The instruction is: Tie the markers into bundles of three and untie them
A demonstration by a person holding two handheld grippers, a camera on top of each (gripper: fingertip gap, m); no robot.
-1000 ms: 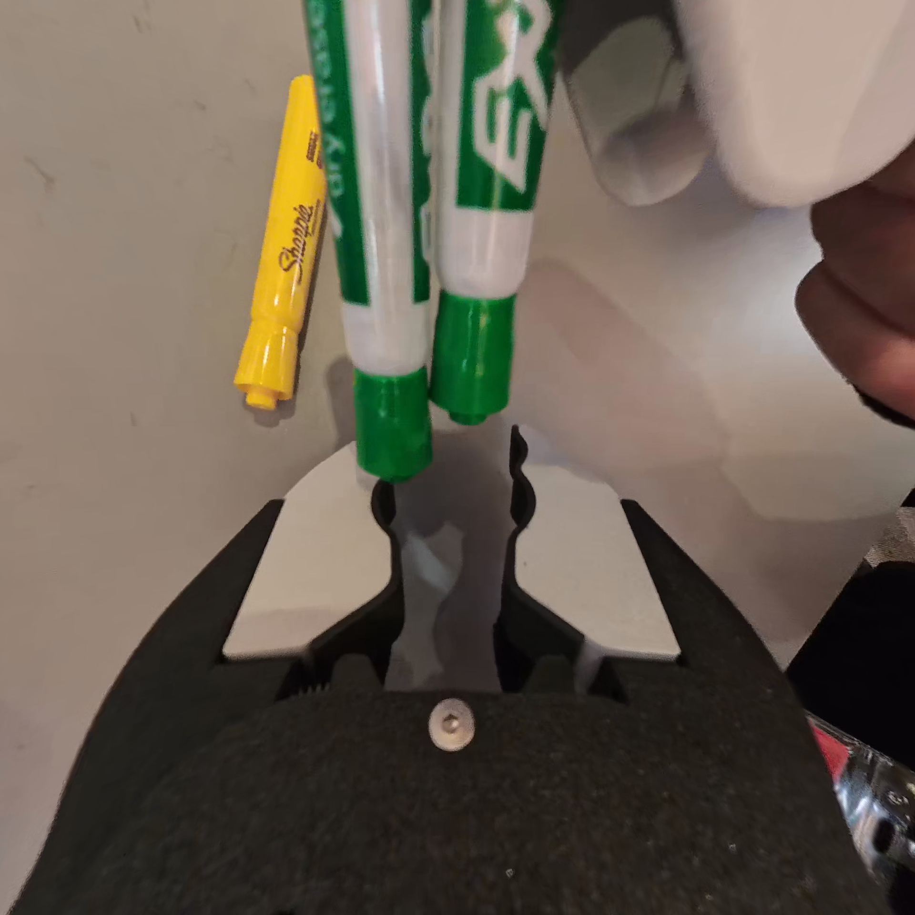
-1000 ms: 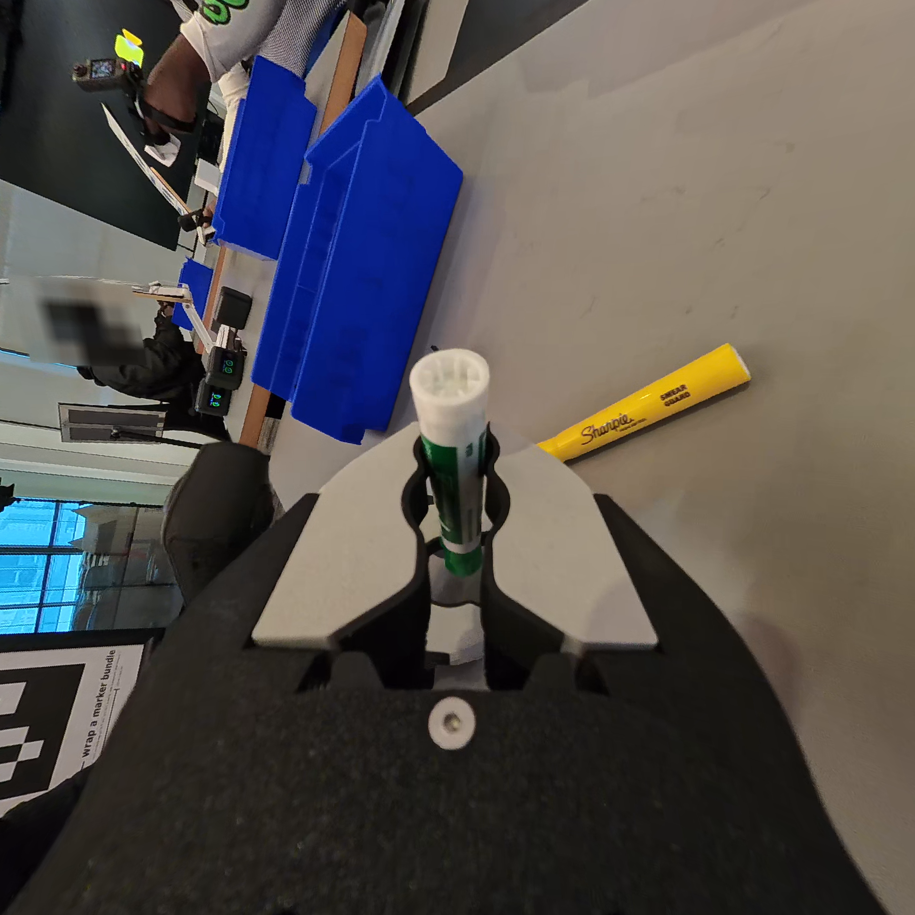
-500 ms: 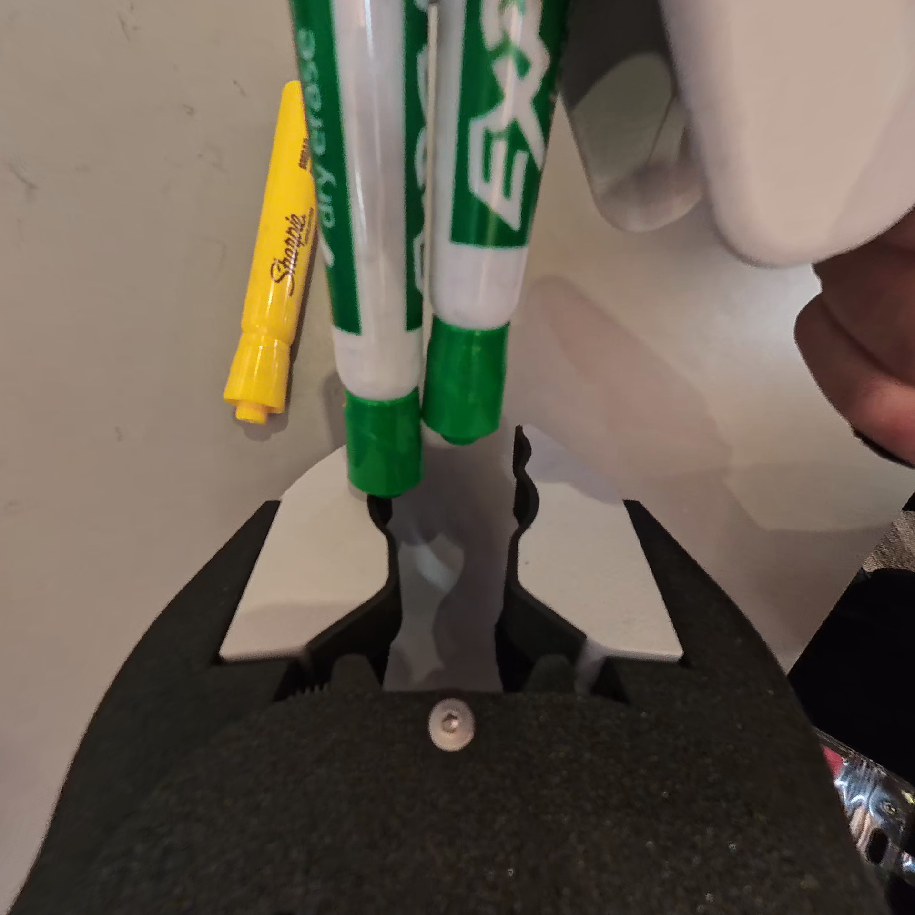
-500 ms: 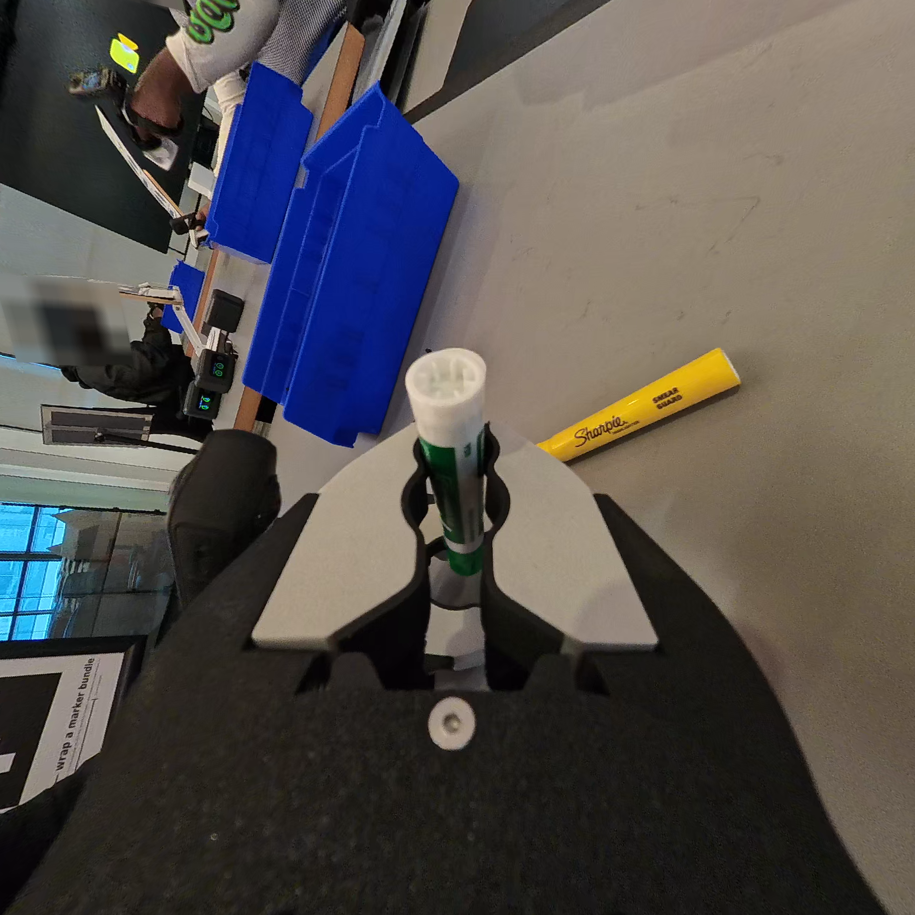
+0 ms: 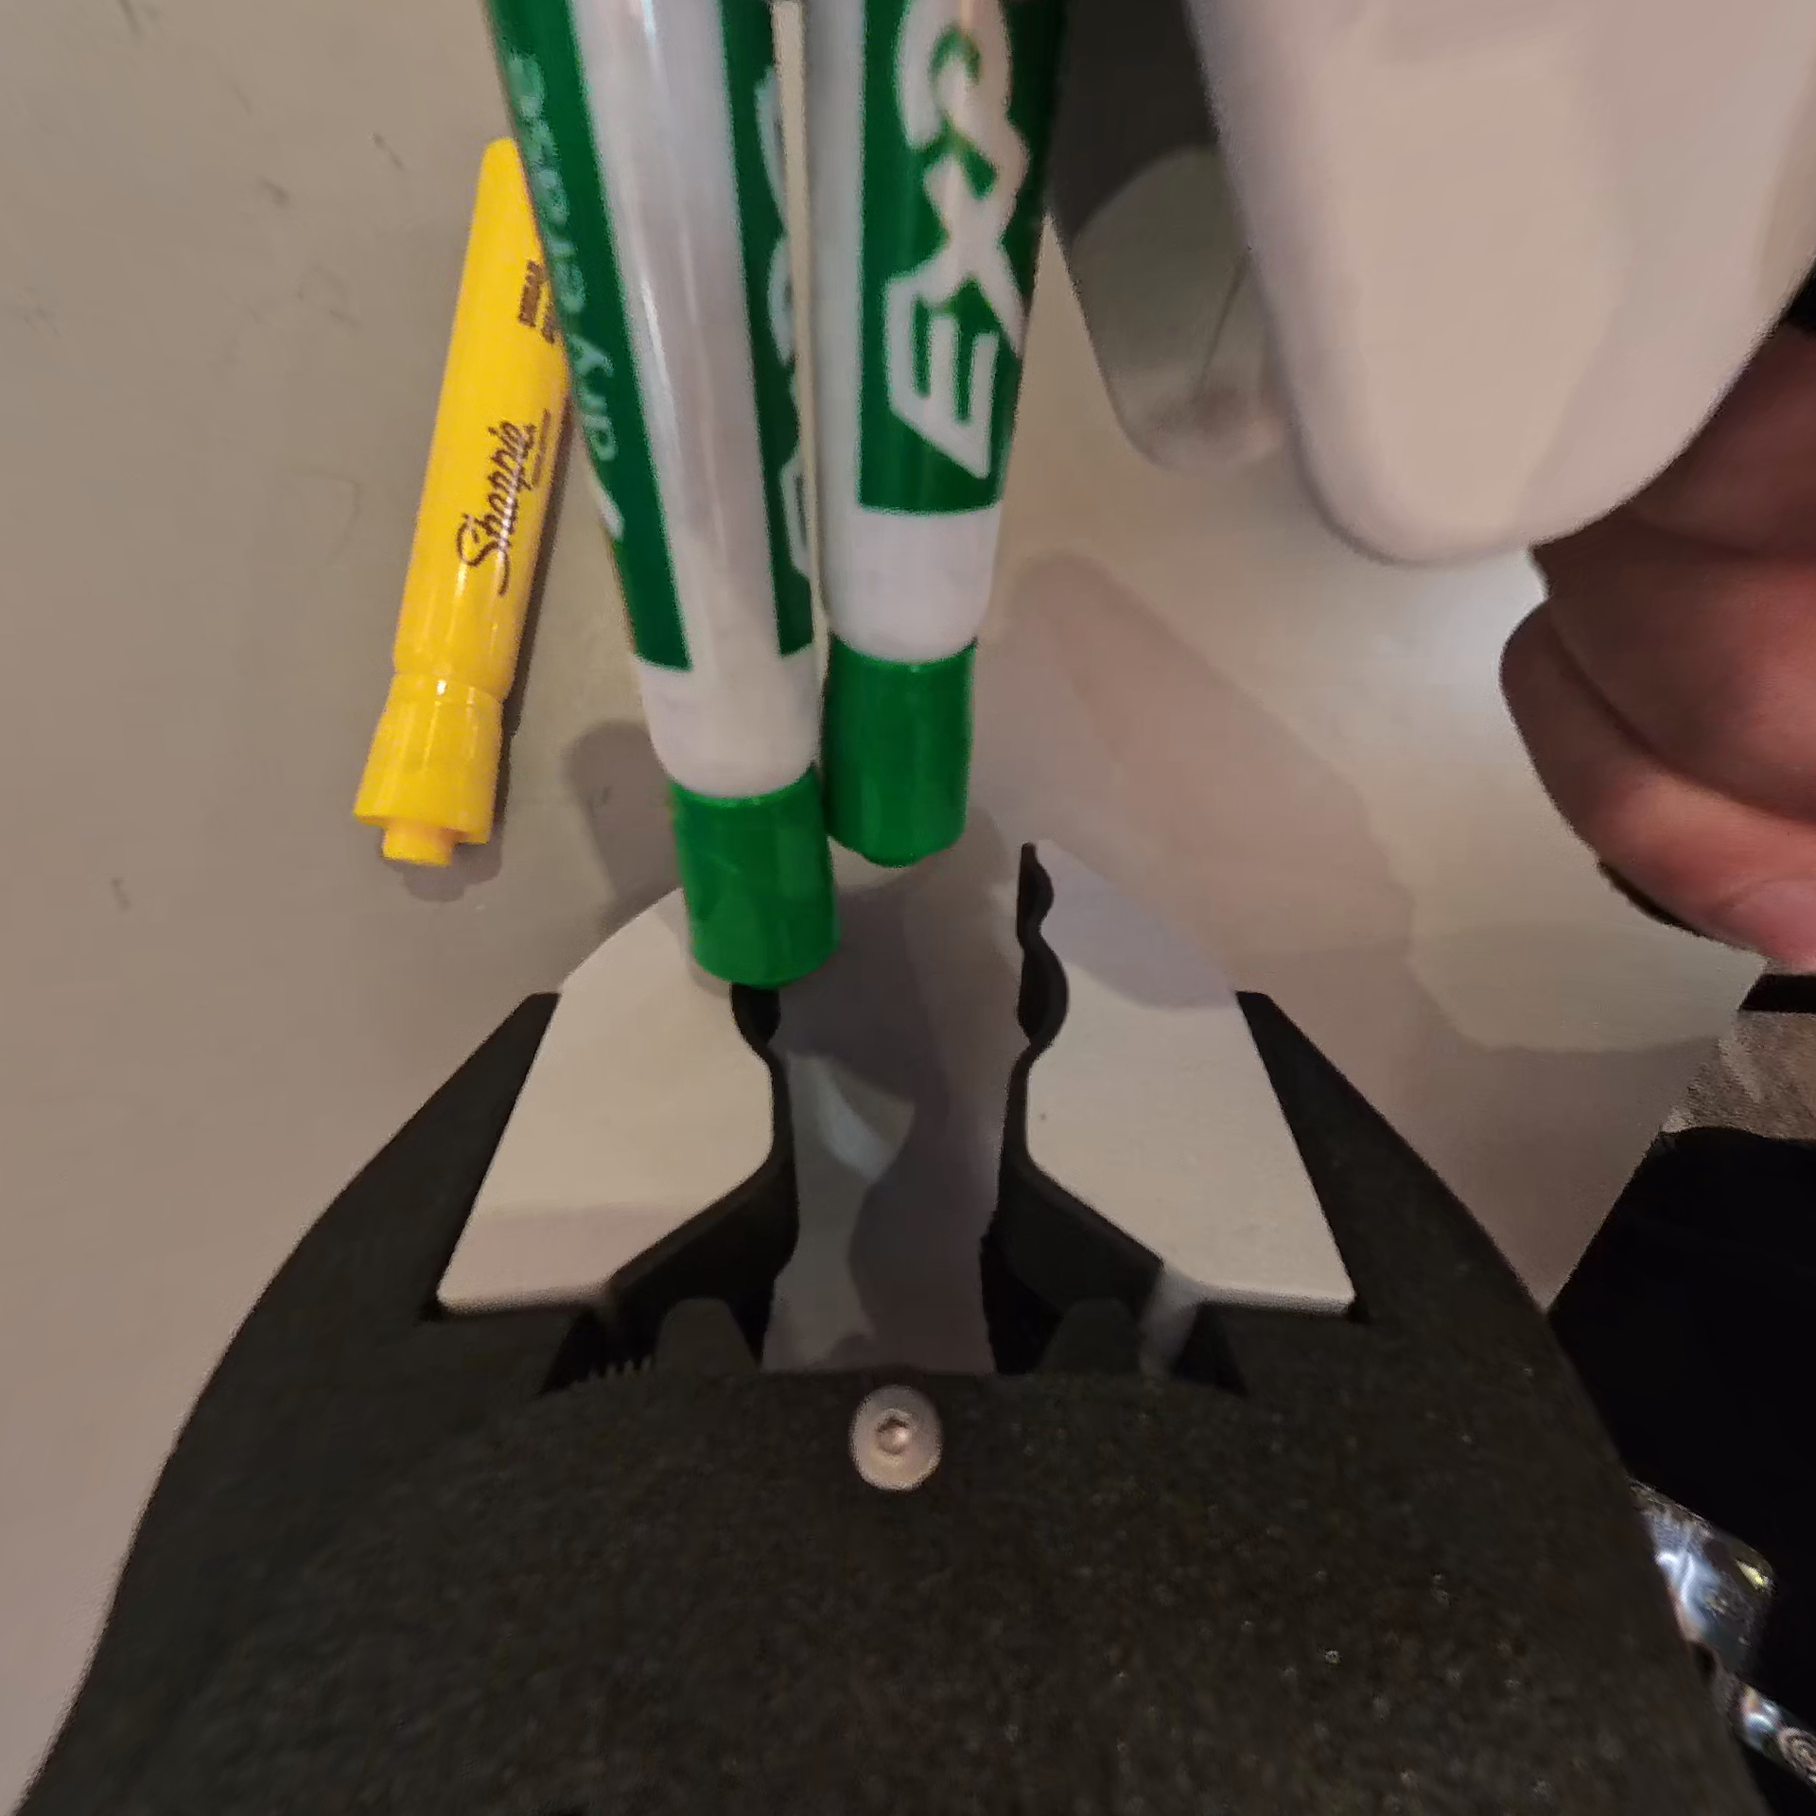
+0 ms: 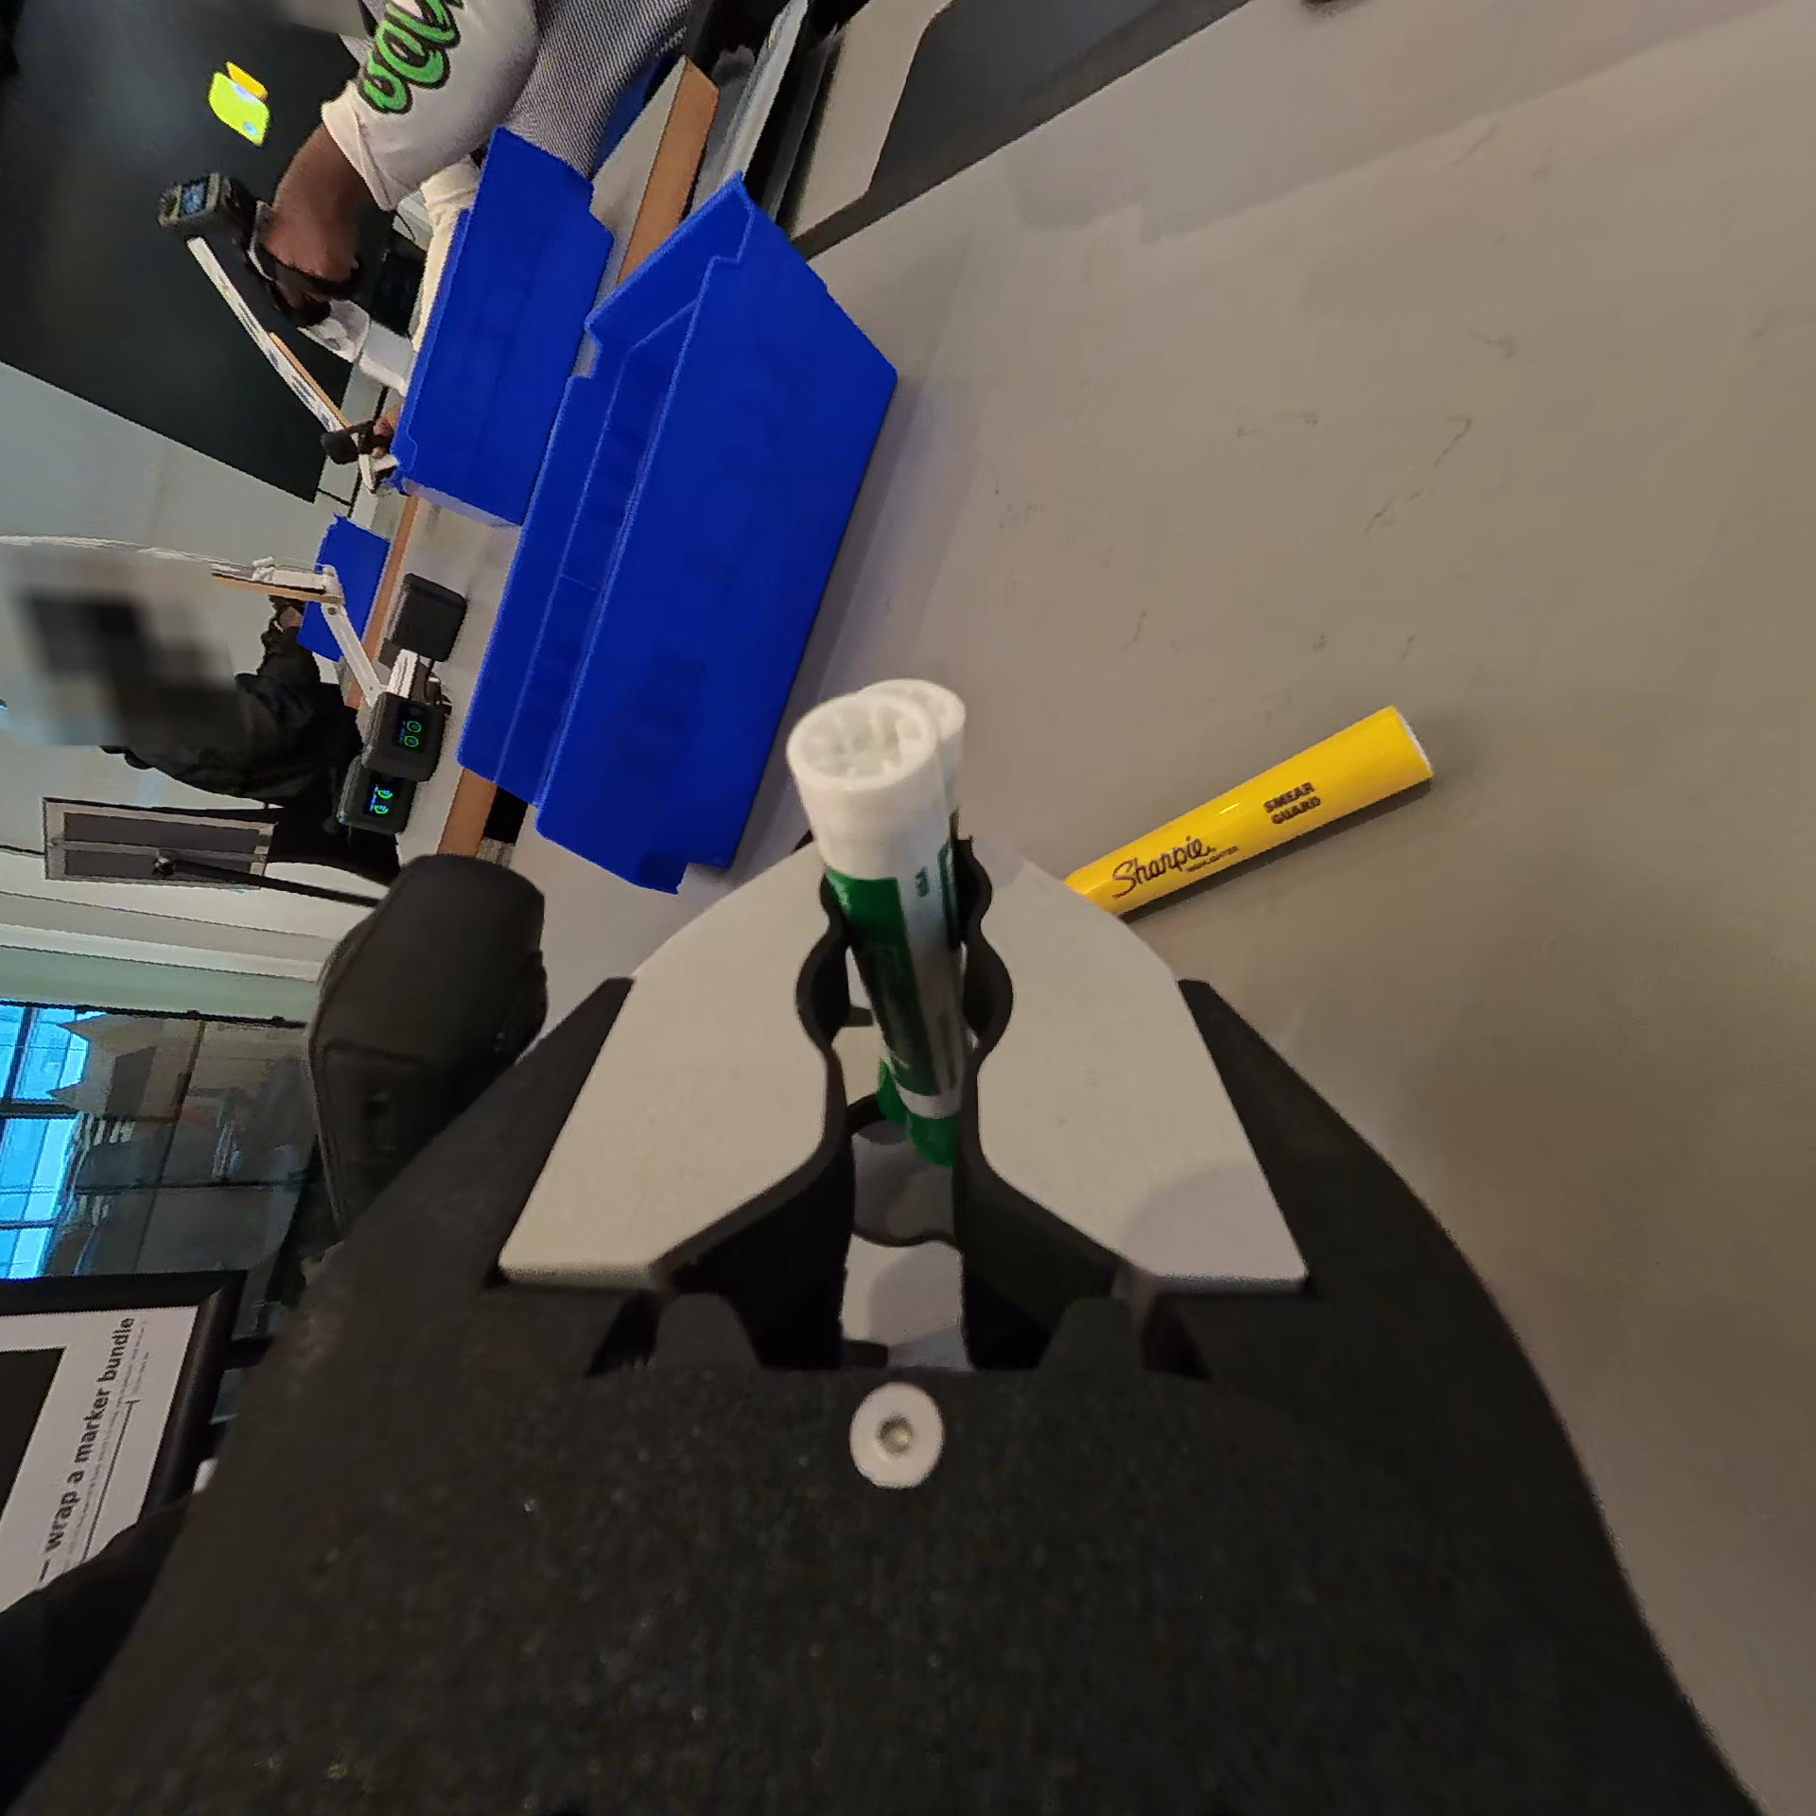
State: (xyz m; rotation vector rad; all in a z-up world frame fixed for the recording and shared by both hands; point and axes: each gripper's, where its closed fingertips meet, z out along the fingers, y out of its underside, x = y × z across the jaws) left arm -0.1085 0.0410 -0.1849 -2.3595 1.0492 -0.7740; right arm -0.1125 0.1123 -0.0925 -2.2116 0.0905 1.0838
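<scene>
The right claw (image 6: 899, 968) is clamped on two green markers (image 6: 899, 943) — long axes crossing its fingers, white butts up past them, caps toward the table (image 6: 1376, 413). The left claw (image 5: 889, 968) gapes empty just beneath those caps. A yellow highlighter (image 5: 472, 531) lies flat beside them; blue bins (image 6: 678, 590) sit beyond the right claw — left of its tips.

Grey table (image 6: 1376, 393), blue bins (image 6: 688, 590), window (image 6: 88, 1130) bkgd.
</scene>
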